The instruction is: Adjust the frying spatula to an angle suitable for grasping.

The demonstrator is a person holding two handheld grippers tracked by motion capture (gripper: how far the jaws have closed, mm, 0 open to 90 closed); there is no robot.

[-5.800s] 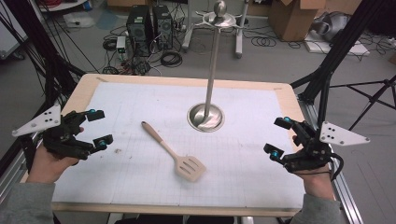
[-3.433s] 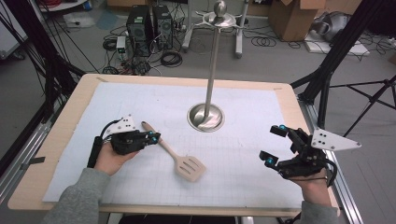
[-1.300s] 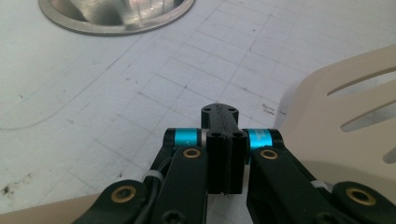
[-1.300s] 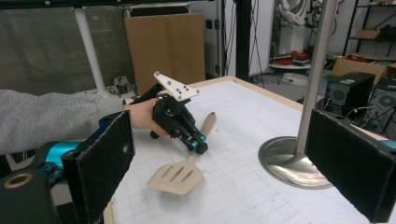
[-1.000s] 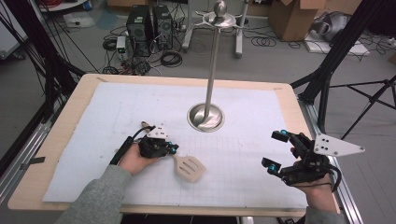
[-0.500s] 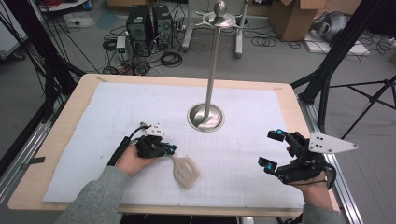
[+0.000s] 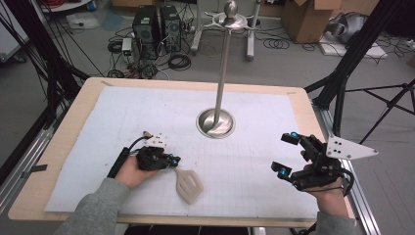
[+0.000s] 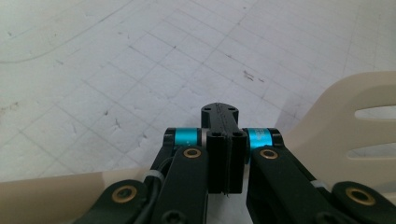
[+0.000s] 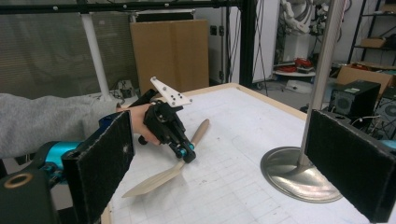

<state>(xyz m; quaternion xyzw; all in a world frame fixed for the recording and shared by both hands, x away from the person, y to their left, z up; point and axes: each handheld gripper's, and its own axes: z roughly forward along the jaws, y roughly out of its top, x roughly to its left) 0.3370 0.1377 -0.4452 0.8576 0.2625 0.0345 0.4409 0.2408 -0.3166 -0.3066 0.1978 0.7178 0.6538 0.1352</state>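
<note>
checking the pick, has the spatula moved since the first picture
Yes. The spatula, clamped by the left gripper, has swung its head toward the table's near edge, away from the stand.

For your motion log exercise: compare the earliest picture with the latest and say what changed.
The left gripper moved in from the table's left edge, shut on the spatula handle and tilted it up. The right gripper shifted slightly and stays open. The stand and table are unchanged.
</note>
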